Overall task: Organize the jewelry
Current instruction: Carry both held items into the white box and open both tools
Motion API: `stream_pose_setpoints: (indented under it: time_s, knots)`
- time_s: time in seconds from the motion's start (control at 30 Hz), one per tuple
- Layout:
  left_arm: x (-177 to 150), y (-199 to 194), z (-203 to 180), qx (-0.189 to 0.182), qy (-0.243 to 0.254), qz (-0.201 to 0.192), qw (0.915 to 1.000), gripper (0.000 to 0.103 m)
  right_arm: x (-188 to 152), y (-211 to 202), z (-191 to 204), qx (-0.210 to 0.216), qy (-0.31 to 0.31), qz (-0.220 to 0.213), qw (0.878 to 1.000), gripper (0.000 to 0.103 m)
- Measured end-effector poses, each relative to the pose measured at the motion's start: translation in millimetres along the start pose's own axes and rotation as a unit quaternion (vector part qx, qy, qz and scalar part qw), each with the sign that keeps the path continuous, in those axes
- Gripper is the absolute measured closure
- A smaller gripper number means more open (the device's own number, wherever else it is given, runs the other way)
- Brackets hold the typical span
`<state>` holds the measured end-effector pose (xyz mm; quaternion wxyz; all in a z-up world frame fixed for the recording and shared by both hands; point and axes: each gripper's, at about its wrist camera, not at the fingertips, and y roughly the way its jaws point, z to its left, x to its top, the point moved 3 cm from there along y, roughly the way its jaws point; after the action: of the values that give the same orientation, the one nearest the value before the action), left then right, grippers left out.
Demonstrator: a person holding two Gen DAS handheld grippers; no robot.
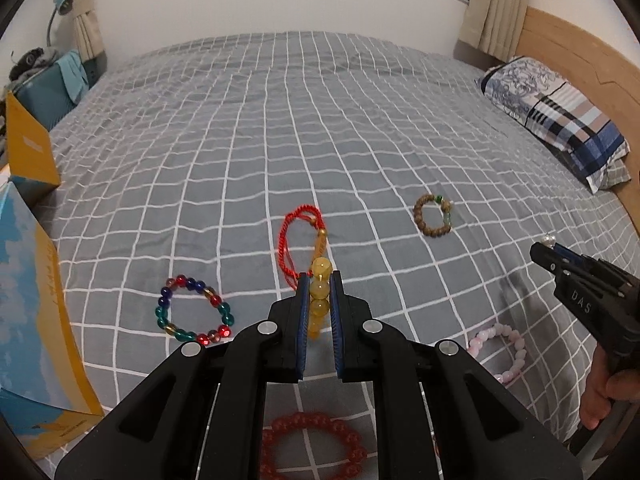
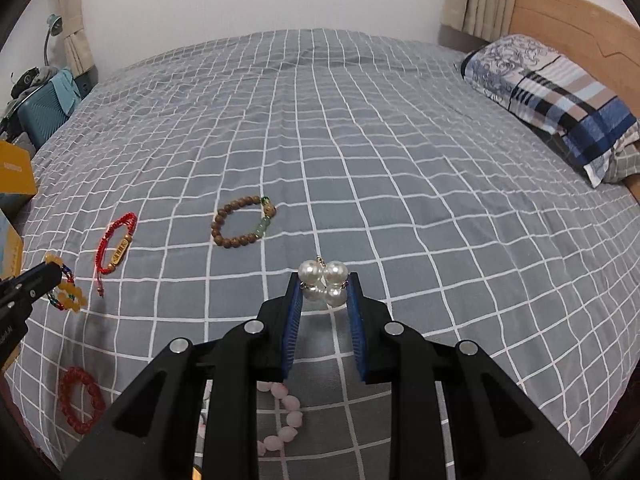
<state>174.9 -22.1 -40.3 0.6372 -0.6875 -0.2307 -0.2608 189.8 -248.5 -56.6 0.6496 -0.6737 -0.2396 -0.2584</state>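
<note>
Holding two pieces of jewelry above a grey bedspread with a white grid (image 1: 320,140), we carry one in each tool. Our left gripper (image 1: 319,280) has its blue pads pinched on a bracelet of translucent yellow beads (image 1: 320,300), which hangs lengthwise between the fingers. Our right gripper (image 2: 324,282) squeezes a cluster of glossy white pearl beads (image 2: 323,280) at its fingertips; from the left wrist view it shows at the right edge, with a hand (image 1: 608,392) on its grip.

On the bedspread lie five more pieces. A red woven cord bracelet with a gold bar (image 1: 304,236) lies just beyond the left gripper, and a bracelet of mixed red, blue and green glass beads (image 1: 192,310) lies to its left. A brown wooden bead bracelet with green stones (image 2: 242,222) rests farther out, apart from the rest. A pale pink bead bracelet (image 2: 282,416) lies beneath the right gripper, and a dark red bead bracelet (image 1: 312,446) beneath the left. An open yellow and blue cardboard box (image 1: 36,320) stands at the bed's left edge.
</note>
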Motion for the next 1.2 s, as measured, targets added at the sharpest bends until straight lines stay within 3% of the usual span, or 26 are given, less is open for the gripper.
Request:
stream_pose_setpoints:
  time_s: [0.37, 0.63, 0.93, 1.2]
  knots:
    - [5.9, -17.1, 5.5, 0.015, -0.001, -0.029, 0.9995, 0.094, 8.0, -25.2, 25.3, -0.005, -0.018, -0.036, 0.999, 0.082]
    - [13.9, -45.3, 16.7, 0.011, -0.012, -0.033, 0.9993, 0.094, 20.2, -47.8, 62.2, 0.013, -0.033, -0.035, 0.999, 0.082]
    - [30.3, -111.6, 77.7, 0.056, -0.043, -0.069, 0.9952, 0.094, 43.7, -89.1, 145.8, 0.052, -0.078, -0.058, 0.994, 0.082]
    - [16.0, -171.7, 170.4, 0.132, -0.092, -0.082, 0.9836, 0.094, 45.7, -132.7, 254.0, 0.118, -0.132, -0.081, 0.981, 0.082]
